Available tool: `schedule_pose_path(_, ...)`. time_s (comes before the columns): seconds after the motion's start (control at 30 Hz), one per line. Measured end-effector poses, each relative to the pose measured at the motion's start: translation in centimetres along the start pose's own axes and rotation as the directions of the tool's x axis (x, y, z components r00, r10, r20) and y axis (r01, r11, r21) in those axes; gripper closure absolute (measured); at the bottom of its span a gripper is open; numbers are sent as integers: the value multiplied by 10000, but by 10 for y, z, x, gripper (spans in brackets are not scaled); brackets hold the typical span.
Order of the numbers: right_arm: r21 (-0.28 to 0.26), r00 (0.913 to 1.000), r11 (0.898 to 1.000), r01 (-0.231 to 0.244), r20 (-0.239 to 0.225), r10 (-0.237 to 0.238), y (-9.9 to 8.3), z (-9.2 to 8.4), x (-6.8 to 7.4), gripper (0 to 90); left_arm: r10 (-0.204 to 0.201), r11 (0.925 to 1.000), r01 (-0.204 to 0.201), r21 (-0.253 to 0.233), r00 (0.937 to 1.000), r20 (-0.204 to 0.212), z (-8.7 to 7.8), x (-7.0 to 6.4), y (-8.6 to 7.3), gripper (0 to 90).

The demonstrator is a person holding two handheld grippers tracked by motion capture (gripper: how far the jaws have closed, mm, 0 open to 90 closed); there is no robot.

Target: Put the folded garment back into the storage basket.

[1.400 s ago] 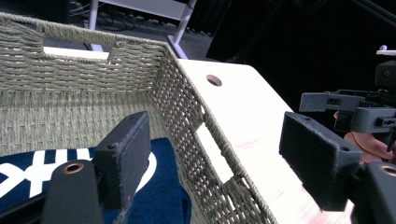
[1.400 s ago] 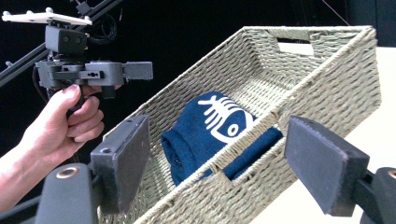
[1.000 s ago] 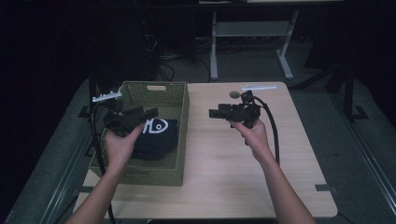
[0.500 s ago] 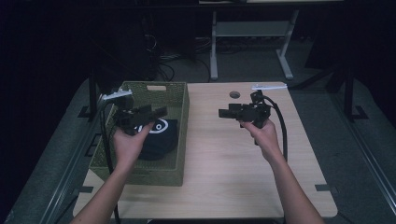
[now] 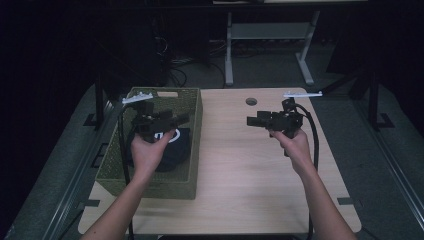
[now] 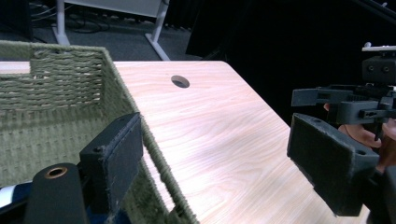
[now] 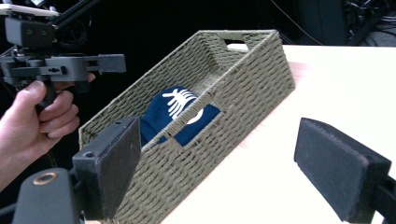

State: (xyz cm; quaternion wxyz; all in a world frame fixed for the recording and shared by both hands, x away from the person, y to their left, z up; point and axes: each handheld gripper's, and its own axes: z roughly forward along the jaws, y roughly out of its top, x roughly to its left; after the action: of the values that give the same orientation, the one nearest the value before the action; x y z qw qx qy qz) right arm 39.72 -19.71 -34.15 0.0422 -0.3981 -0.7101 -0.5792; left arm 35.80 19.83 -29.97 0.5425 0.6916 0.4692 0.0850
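Claws (image 5: 252, 121) farther apart than before, empty

High cam looks down; both tong cams face inward, sharing basket (image 5: 150, 172).

A coarse, olive-green woven basket (image 7: 219, 93), its rope-like weave rough and matt, sits on a worktop (image 5: 250, 165) of pale wood grain with a smooth, faintly sheened finish. Inside lies a navy cloth cap (image 7: 175, 114), soft and matt, printed with a white emblem. The left gripper (image 5: 172, 120) and right gripper (image 5: 257, 121) are matt black plastic, their jaws faced with dull, finely textured dark pads.
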Motion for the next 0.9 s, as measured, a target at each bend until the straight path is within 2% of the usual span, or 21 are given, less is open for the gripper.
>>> schedule_pose_path(0.47,-233,9991,9997,-124,396,133,-3,-24,-11,144,217,9997,-218,57,9994,272,11,-15,2,168)
schedule_pose_path(0.9,-337,9960,9992,-227,855,255,-10,-49,-21,144,554,9982,-571,190,9954,784,28,-37,2,168)
